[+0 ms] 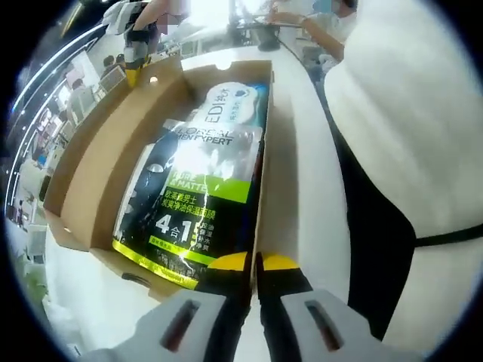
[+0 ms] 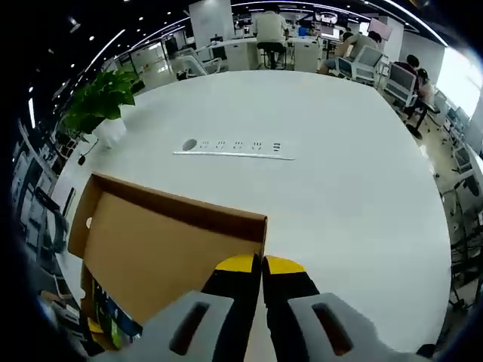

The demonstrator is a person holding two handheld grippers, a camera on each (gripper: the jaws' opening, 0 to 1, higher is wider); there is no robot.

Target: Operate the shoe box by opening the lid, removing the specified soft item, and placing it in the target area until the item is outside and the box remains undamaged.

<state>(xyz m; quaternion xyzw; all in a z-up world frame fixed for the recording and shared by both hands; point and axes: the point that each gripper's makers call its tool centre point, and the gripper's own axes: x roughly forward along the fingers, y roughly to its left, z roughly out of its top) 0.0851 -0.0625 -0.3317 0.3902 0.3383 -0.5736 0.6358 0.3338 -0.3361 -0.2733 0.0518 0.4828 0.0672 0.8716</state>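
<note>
Left claw (image 1: pixel 254 262) together at box (image 1: pixel 90 173) wall; right claw (image 2: pixel 262 264) together; pack (image 1: pixel 198 197) half-hidden.

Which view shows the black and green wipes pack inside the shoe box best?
The left gripper view: the wipes pack lies flat in the open shoe box, with its printed face readable. In the right gripper view the raised lid hides most of it; just a corner peeks out below the lid.
</note>
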